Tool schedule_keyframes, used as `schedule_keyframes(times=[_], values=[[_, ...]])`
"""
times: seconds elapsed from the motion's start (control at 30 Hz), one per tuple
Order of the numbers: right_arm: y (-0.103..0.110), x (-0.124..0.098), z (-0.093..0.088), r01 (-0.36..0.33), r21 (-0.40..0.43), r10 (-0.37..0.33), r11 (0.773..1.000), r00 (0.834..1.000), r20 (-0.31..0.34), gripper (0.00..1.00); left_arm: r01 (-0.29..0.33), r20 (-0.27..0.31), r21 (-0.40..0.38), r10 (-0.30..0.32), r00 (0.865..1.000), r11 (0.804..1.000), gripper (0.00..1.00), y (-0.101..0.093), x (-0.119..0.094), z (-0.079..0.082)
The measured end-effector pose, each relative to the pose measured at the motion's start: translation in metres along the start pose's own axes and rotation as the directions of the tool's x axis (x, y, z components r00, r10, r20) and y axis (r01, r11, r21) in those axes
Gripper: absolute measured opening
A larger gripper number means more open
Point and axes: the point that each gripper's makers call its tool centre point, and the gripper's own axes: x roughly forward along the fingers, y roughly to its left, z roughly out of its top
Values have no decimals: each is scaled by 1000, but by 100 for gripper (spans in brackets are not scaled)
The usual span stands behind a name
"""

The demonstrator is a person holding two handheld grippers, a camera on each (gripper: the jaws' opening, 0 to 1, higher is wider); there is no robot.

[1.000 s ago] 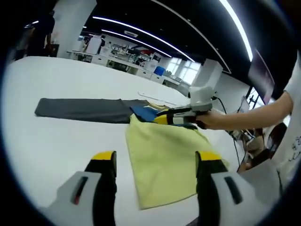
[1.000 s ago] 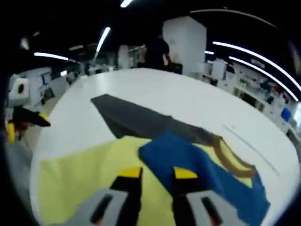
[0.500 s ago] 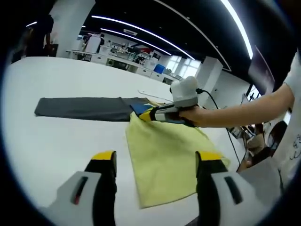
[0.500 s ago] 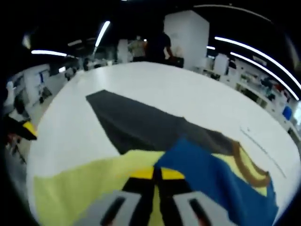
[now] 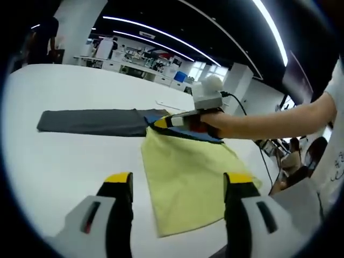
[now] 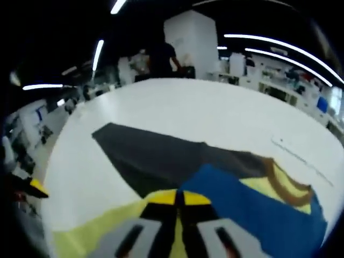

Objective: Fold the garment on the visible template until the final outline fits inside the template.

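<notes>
Since a second ago the right gripper (image 6: 176,200) has closed, jaws together on the yellow garment (image 5: 185,177) (its blue part (image 6: 252,207) alongside). The left gripper (image 5: 180,185) hovers wide apart. The garment overlaps the dark template (image 5: 88,122) on the white table (image 5: 59,161).

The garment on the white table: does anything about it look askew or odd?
Nothing looks damaged. The garment is only half folded: its yellow part lies flat, while its blue edge is bunched where the right gripper has shut on it, overlapping the dark template.

left gripper view low over white table (image 5: 64,161), facing garment (image 5: 185,172), right gripper view close on it, both sharing dark template (image 6: 156,158)
</notes>
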Motion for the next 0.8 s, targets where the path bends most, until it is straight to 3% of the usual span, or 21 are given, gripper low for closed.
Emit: schedule_keyframes(times=[0.17, 0.27, 0.37, 0.47, 0.57, 0.67, 0.8], values=[[4, -3, -1, -26, 6, 26, 1000, 1000, -4, 0, -2, 6, -6, 2, 1000, 1000, 65, 2, 0, 1], [8, -5, -1, -45, 9, 45, 999, 999, 7, 8, 0, 6, -8, 0, 1000, 1000, 65, 2, 0, 1], [13, -10, -3, -63, -24, 64, 998, 998, 13, 23, 0, 7, -6, 0, 1000, 1000, 65, 1, 0, 1], [21, -13, -3, -127, -55, 130, 990, 991, 42, 45, 2, 12, -7, -1, 1000, 1000, 65, 0, 0, 2], [21, -17, -7, -143, -52, 145, 988, 989, 39, 72, 4, 12, -7, -4, 1000, 1000, 65, -2, 0, 2], [10, -19, -6, -135, -37, 137, 990, 989, 59, 81, 5, 15, -9, -5, 1000, 1000, 65, -2, 1, 2], [0, -25, -8, -136, -19, 137, 990, 988, 73, 99, 5, 17, -13, -5, 1000, 1000, 65, -2, 1, 2]])
